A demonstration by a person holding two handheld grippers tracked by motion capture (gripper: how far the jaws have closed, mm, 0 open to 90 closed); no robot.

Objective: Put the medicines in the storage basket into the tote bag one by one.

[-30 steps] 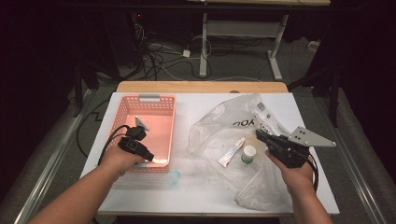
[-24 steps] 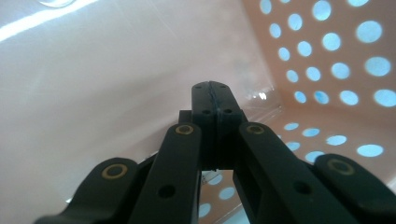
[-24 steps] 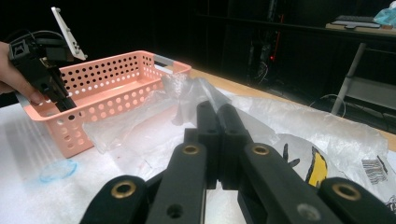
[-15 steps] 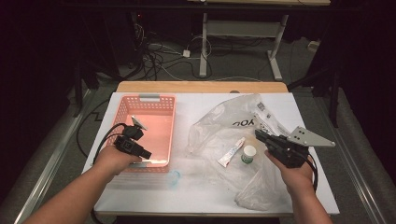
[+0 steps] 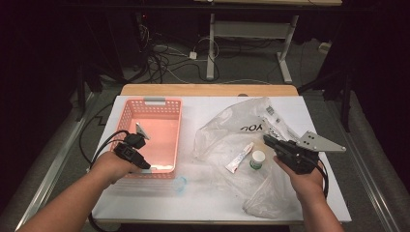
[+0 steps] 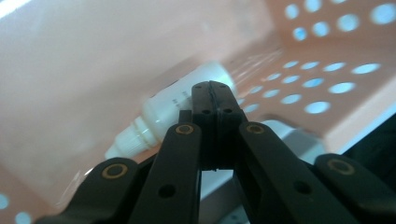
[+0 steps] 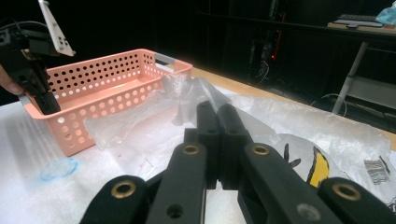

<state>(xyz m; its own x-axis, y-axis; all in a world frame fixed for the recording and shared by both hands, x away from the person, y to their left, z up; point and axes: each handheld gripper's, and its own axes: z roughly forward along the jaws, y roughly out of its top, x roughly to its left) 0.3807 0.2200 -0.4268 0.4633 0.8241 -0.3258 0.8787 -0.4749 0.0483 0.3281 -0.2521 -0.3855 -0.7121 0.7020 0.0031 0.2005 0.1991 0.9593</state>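
A pink perforated basket (image 5: 159, 107) (image 7: 116, 77) stands on the left half of the white table. A small white bottle (image 6: 180, 102) (image 5: 162, 169) lies on its side on the basket floor by the near wall. My left gripper (image 5: 146, 166) (image 6: 215, 89) dips into the basket's near left corner, shut and empty, with the bottle just beyond its tips. My right gripper (image 5: 269, 140) (image 7: 217, 111) hovers shut over the crumpled clear plastic bag (image 5: 241, 128) (image 7: 327, 135), holding nothing. On the bag lie a white tube (image 5: 239, 158) and a white-capped green jar (image 5: 257, 160).
A light blue ring (image 5: 180, 182) (image 7: 58, 169) lies on the table in front of the basket. The table's wooden far edge (image 5: 208, 90) faces a dark floor with cables and a desk frame. The left gripper (image 7: 35, 79) stands over the basket rim.
My left hand has drawn back slightly to the left at the basket's near corner. The right hand has stayed still.
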